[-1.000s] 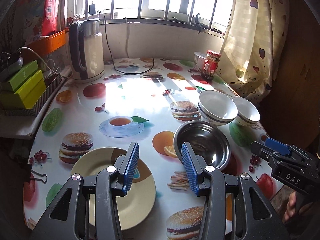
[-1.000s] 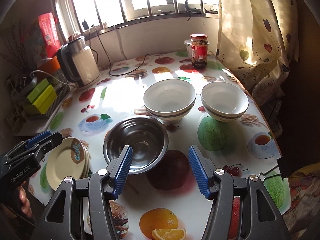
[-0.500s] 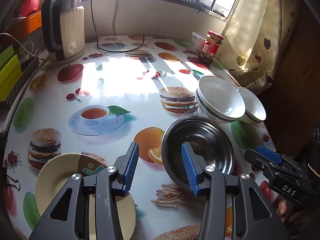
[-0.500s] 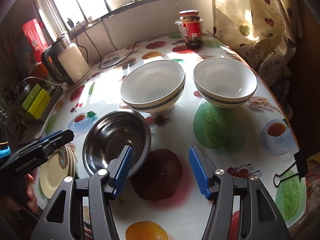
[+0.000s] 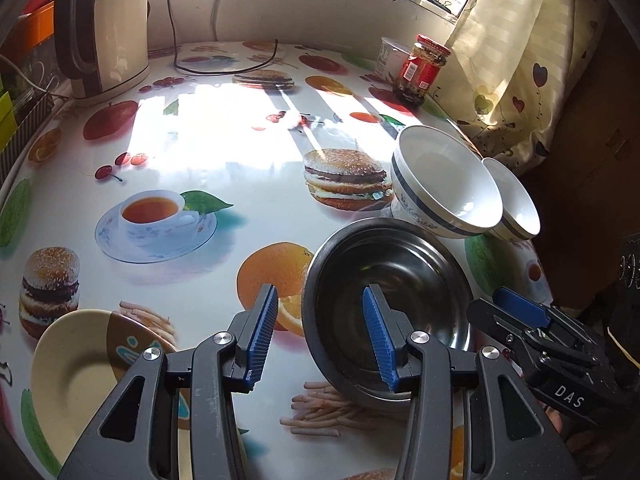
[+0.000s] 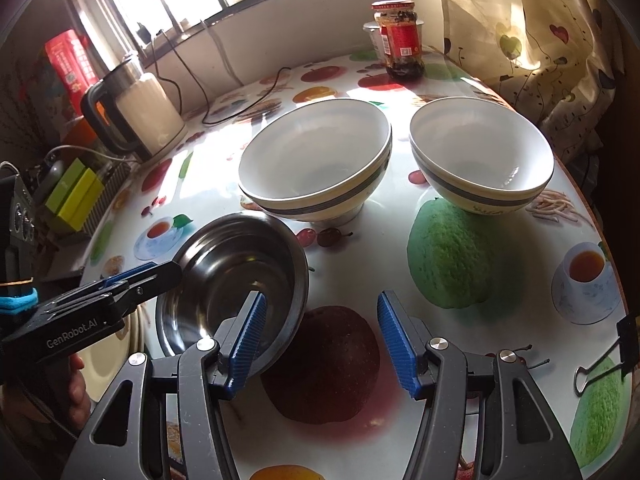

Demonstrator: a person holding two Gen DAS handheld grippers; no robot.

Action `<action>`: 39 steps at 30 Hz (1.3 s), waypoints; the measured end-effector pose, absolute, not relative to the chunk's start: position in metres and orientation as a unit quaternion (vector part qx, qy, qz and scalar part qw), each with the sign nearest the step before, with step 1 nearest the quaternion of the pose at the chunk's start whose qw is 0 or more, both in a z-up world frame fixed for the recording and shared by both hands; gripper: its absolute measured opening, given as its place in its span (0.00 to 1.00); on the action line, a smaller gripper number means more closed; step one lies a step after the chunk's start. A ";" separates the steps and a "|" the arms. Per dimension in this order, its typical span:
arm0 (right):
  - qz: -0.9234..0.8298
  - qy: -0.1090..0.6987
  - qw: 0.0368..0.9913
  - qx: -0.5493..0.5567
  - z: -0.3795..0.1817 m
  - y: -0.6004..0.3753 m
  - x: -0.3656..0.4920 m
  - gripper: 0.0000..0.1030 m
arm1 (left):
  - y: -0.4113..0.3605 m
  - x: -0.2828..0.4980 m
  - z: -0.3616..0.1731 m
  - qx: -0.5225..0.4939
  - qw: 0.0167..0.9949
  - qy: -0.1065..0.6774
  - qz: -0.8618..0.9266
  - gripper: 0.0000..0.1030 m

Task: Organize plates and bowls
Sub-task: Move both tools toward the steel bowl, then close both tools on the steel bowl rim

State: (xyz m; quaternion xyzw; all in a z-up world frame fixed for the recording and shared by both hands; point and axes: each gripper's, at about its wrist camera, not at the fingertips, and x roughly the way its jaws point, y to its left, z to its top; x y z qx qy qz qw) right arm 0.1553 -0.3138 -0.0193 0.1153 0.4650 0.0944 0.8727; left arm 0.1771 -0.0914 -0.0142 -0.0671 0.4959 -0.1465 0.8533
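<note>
A steel bowl (image 5: 392,276) sits on the printed tablecloth; it also shows in the right wrist view (image 6: 240,276). My left gripper (image 5: 320,336) is open, its right finger over the bowl's inside and its left finger outside the near-left rim. My right gripper (image 6: 320,336) is open, its left finger over the bowl's near-right rim. Two white bowls with a blue band (image 6: 316,164) (image 6: 480,160) stand side by side behind. A cream plate (image 5: 76,376) lies at the left front.
An electric kettle (image 5: 108,28) with its cord stands at the back left. A red-lidded jar (image 6: 400,44) and a white tub (image 5: 390,58) stand at the back right by the curtain. A binder clip (image 6: 604,356) lies at the right edge.
Both grippers have moved forward and down towards the steel bowl. The left gripper now straddles its left rim; the right gripper's left finger now overlaps its right rim.
</note>
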 end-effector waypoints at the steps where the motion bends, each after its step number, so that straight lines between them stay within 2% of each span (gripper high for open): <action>1: 0.096 0.467 0.872 0.115 -0.020 -0.313 0.156 0.55 | -0.091 0.177 -0.015 -0.071 0.852 0.498 -0.147 0.44; 9: 0.111 0.472 0.866 0.120 -0.026 -0.311 0.158 0.37 | -0.103 0.175 -0.016 -0.066 0.846 0.503 -0.165 0.44; 13: 0.122 0.476 0.861 0.130 -0.028 -0.312 0.158 0.22 | -0.107 0.173 -0.018 -0.068 0.842 0.508 -0.170 0.44; 17: 0.124 0.472 0.863 0.132 -0.026 -0.315 0.153 0.15 | -0.112 0.168 -0.017 -0.065 0.838 0.512 -0.177 0.44; 39: 0.087 0.474 0.866 0.136 -0.023 -0.353 0.110 0.15 | -0.153 0.131 -0.016 -0.025 0.825 0.519 -0.221 0.44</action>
